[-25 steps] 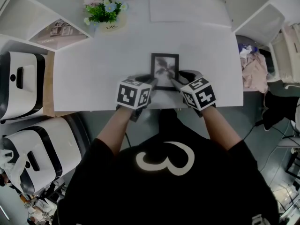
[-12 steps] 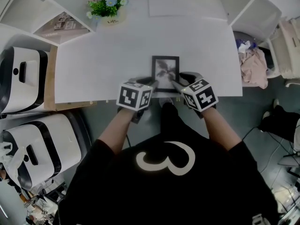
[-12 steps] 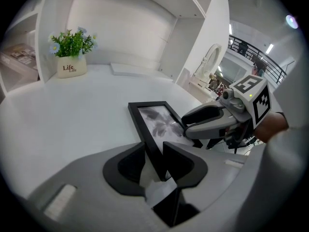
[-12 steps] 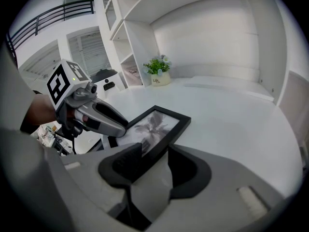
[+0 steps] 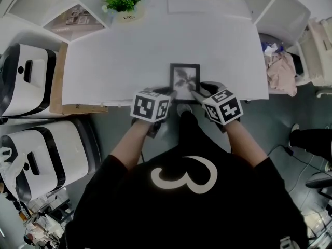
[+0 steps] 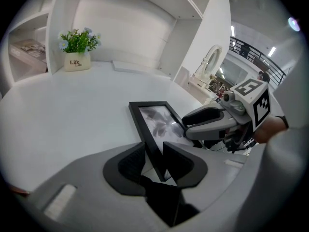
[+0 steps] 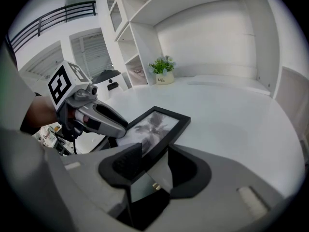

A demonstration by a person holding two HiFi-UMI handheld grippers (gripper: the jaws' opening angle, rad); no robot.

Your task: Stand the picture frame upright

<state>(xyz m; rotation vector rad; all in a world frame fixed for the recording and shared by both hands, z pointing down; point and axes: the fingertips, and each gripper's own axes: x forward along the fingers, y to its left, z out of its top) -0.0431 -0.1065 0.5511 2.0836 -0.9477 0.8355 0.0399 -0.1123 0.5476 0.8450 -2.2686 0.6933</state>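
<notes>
A black picture frame [image 5: 184, 75] lies flat, face up, at the near edge of the white table [image 5: 145, 51]. My left gripper [image 5: 171, 93] is shut on the frame's near left corner, and in the left gripper view the frame's [image 6: 155, 117] left rail runs between the two pads [image 6: 133, 162]. My right gripper [image 5: 195, 93] is shut on the near right corner; in the right gripper view the frame's [image 7: 157, 123] right rail sits between its jaws. Each gripper shows in the other's view: the right gripper [image 6: 207, 125] and the left gripper [image 7: 104, 121].
A potted plant [image 5: 124, 3] stands at the table's far left. White shelf units [image 5: 57, 14] flank the table at the back. Two white machines [image 5: 23, 82] stand on the floor to the left. A heap of cloth [image 5: 280, 69] lies to the right.
Both grippers, with the frame in them, now sit closer to the table's near edge than a second ago. The head view has shifted a little.
</notes>
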